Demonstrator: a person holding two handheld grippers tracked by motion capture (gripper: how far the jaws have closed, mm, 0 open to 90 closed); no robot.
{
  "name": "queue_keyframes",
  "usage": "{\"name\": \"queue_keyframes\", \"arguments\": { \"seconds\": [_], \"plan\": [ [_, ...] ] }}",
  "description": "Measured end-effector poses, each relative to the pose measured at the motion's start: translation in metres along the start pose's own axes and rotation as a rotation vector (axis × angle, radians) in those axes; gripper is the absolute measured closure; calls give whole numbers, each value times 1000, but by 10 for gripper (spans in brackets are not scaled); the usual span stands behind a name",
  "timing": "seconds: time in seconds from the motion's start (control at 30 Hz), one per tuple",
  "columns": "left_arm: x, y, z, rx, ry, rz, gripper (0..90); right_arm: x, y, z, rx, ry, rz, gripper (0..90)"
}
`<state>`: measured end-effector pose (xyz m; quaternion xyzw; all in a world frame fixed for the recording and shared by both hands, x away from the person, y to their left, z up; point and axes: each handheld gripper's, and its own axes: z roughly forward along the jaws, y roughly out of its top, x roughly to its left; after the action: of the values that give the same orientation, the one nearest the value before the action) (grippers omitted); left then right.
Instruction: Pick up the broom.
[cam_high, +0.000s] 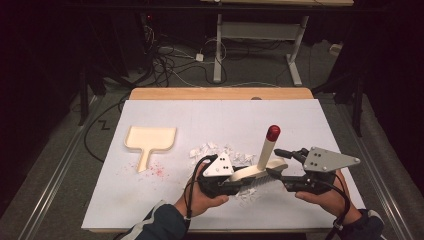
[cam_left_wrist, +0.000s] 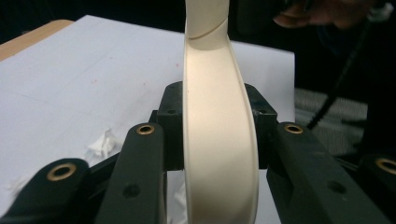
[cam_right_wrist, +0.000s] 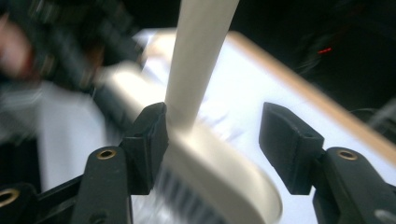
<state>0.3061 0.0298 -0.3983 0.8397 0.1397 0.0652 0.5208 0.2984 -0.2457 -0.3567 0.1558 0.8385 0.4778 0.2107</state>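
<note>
Brush (cam_high: 252, 172) — one — dustpan (cam_high: 150, 138) — one

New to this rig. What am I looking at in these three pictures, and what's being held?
A person works at a table with a hand-held two-jaw gripper in each hand. The high view looks down from above; each of the other two comes from a camera riding on one gripper.

The left gripper is clamped on the cream head of a brush with a red-tipped handle. The right gripper stands open around that brush: one pad is at the handle, the other clear.

On the white table cover lie a cream dustpan, torn white paper scraps and some reddish specks.
</note>
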Motion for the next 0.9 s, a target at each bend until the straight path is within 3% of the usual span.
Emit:
{"name": "queue_keyframes", "arguments": {
  "seconds": [0.03,0.07,0.1,0.13,0.17,0.23,0.27,0.33,0.43,0.5,0.53,0.57,0.67,0.73,0.77,0.83,0.9],
  "plan": [
    [0,-1,-3,15,-12,12,651,0,0,0,0,0,0,411],
    [0,-3,-5,25,-28,22,651,0,-5,5,41,40,-21,402],
    [0,-4,-7,33,-43,35,651,0,-5,5,41,40,-21,402],
    [0,-6,-8,47,-64,50,650,0,-7,9,54,72,-28,394],
    [-1,-7,-8,55,-84,64,650,0,-10,19,83,158,-30,373],
    [-3,-9,-7,66,-104,87,650,3,-13,28,125,230,-47,364],
    [-5,-9,-6,75,-135,115,650,5,-15,33,145,265,-57,392],
    [-7,-8,-4,84,-139,130,648,9,-18,41,178,343,-71,494],
    [-5,-9,-4,86,-147,135,637,10,-21,45,172,392,-86,604],
    [-5,-9,-4,84,-142,135,617,11,-21,44,181,393,-71,620],
    [-2,-8,-5,79,-113,128,573,11,-20,45,179,384,-76,656],
    [-2,-8,-5,79,-113,128,535,12,-20,45,173,397,-81,678],
    [0,-8,-12,67,-59,140,492,15,-17,44,185,357,-72,680],
    [-1,-9,-18,68,17,165,437,14,-16,42,177,340,-61,682],
    [0,-10,-21,63,36,165,404,13,-15,40,172,326,-62,682],
    [2,-11,-26,52,61,153,321,10,-14,36,167,282,-52,682],
    [5,-15,-36,44,132,141,289,5,-15,32,155,248,-32,682]
  ]
}}
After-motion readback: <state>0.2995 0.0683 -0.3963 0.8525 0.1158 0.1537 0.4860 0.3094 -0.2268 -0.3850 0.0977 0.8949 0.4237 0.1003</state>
